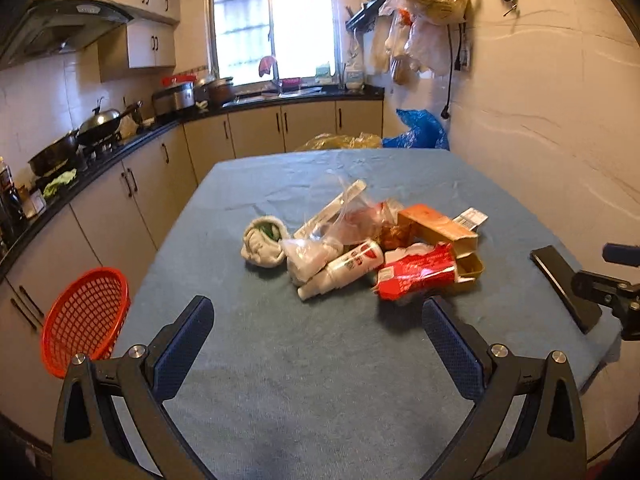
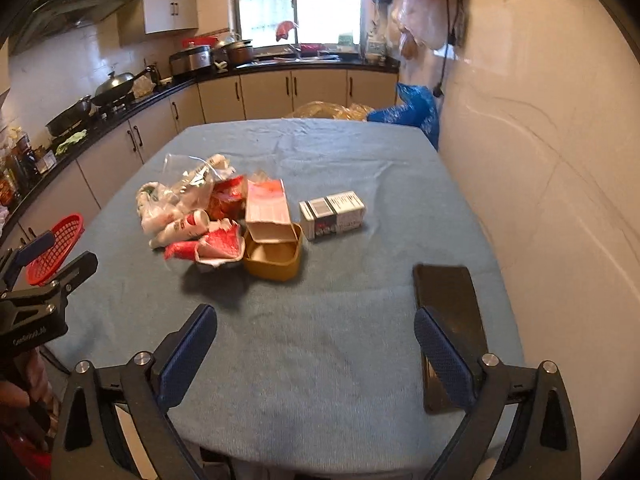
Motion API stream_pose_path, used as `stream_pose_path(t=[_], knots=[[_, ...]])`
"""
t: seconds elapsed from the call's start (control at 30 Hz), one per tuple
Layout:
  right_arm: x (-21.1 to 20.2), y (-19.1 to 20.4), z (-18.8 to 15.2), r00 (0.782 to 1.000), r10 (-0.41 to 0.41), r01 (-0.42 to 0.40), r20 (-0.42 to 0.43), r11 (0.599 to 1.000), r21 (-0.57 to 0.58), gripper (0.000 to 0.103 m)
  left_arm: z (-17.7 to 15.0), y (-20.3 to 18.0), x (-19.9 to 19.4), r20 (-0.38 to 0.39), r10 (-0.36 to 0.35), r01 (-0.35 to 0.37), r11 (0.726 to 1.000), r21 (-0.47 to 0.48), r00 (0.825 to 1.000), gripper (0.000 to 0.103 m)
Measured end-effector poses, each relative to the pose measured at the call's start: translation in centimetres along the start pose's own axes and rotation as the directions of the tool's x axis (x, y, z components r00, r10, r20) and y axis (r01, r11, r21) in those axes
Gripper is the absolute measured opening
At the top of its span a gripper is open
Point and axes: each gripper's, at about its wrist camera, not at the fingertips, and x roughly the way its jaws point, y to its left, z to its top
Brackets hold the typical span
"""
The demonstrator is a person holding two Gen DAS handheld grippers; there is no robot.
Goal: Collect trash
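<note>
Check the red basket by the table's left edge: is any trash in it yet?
Empty as far as shown: the red basket is tilted toward the left camera, with only bare mesh inside.

Left wrist view sits low at the near edge of the desk [image 1: 280, 360], looking along its own fingers [image 1: 188, 344] toward the window [image 1: 272, 28]. Right wrist view faces the same way from further right, equally low and near. Both share the trash pile [image 1: 360, 248] mid-desk, the black phone [image 2: 448, 320] and the red basket [image 1: 84, 316]; each glimpses the other.
</note>
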Motion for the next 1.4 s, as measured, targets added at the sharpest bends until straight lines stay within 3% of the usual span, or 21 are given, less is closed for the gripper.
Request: stream_pose_path(t=[0.2,0.5,1.1,1.4], knots=[[-1.2,-0.9,-0.6,0.998,-0.033,0.034,0.05,0.999,-0.01,0.099,0.6,-0.2,-0.2,0.027,0.004,-0.005,1.0,0.003,1.0,0.103],[-1.4,-0.8,0.2,0.997,-0.008,0.013,0.079,0.998,-0.054,0.099,0.6,-1.3,-0.1,0.024,-0.022,0.021,0.999,0.045,0.999,0.103],[0.2,0.3,0.9,0.997,0.057,-0.052,0.047,0.995,-0.088,0.099,0.5,-0.6,0.7,0.0,-0.001,0.001,0.998,0.057,1.0,0.103],[-1.1,0.6,1.1,0.993,0.03,-0.021,0.11,0.996,-0.084,0.098,1.2,-0.1,-0.7,0.083,0.015,-0.019,0.999,0.05,0.996,0.103]])
